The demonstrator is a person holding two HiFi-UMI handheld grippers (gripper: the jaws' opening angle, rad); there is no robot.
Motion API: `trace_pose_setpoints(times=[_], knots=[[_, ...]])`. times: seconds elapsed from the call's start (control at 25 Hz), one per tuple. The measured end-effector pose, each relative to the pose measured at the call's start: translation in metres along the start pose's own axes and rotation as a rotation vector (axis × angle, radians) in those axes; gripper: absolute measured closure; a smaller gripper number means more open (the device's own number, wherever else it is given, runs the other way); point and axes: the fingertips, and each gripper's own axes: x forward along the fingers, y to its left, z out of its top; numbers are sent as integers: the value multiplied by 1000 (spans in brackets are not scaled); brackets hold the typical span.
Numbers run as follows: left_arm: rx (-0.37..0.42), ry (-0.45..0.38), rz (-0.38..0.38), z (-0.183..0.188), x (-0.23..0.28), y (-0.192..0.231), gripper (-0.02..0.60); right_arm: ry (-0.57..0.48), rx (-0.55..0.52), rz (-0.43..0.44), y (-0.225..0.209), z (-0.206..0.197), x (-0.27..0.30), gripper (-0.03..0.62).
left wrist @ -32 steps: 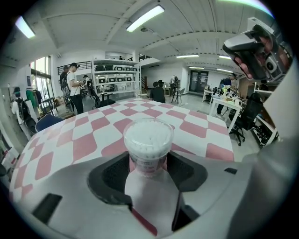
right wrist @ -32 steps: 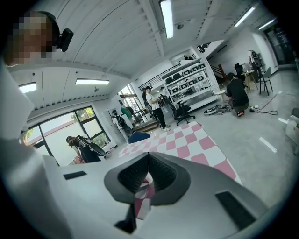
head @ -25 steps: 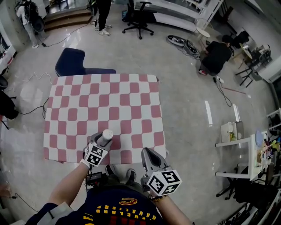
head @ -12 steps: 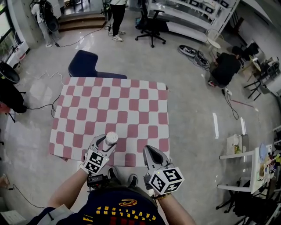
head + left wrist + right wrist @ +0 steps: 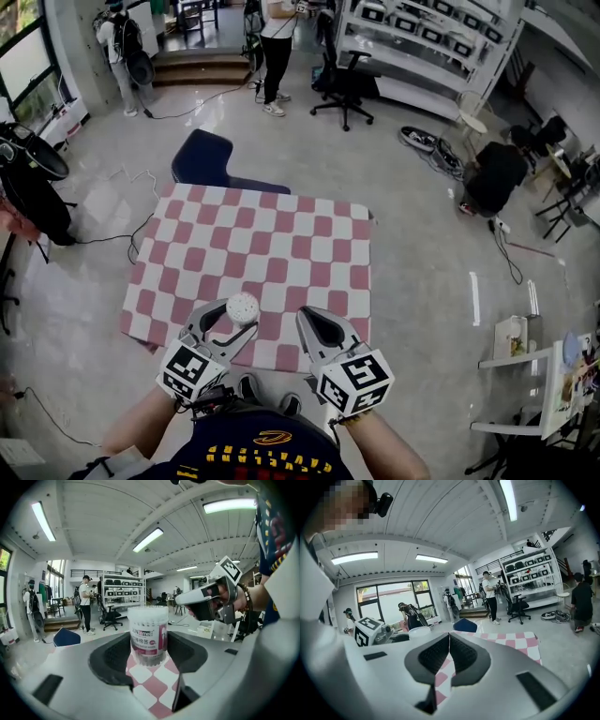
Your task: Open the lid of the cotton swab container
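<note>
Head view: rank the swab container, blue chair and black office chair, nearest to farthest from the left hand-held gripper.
1. swab container: clamped between the jaws of the left hand-held gripper.
2. blue chair: on the floor, just past the far edge of the checkered cloth.
3. black office chair: farther back, in front of the shelving.

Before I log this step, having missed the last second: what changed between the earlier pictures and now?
The left gripper raised the clear cylindrical cotton swab container higher over the pink-and-white checkered cloth; the right gripper rose beside it. Unchanged: left gripper shut on the container, right gripper shut and empty.
</note>
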Motion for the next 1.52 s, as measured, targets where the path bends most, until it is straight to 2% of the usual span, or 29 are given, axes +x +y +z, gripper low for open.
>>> trace_pose_setpoints(times=[0.16, 0.36, 0.68, 0.8, 0.92, 1.16, 1.32, 1.52], knots=[[-16, -74, 4, 39, -17, -10, 336, -42, -95, 72, 12, 30, -1, 583], [41, -107, -5, 61, -22, -21, 336, -44, -233, 164, 29, 54, -4, 583], [32, -92, -22, 47, -13, -28, 336, -60, -224, 297, 52, 59, -9, 580], [22, -95, -38, 46, -12, -32, 336, -51, -222, 350, 61, 58, -10, 507], [22, -98, -52, 46, -11, -35, 336, -24, -290, 391, 71, 55, -9, 431], [24, -93, -73, 41, -9, -34, 336, 52, -381, 447, 86, 33, 3, 339], [51, -91, -88, 40, -9, -37, 336, 73, -402, 465, 91, 23, 9, 322], [167, -77, -93, 38, -8, -47, 336, 120, -397, 488, 92, 16, 14, 324]])
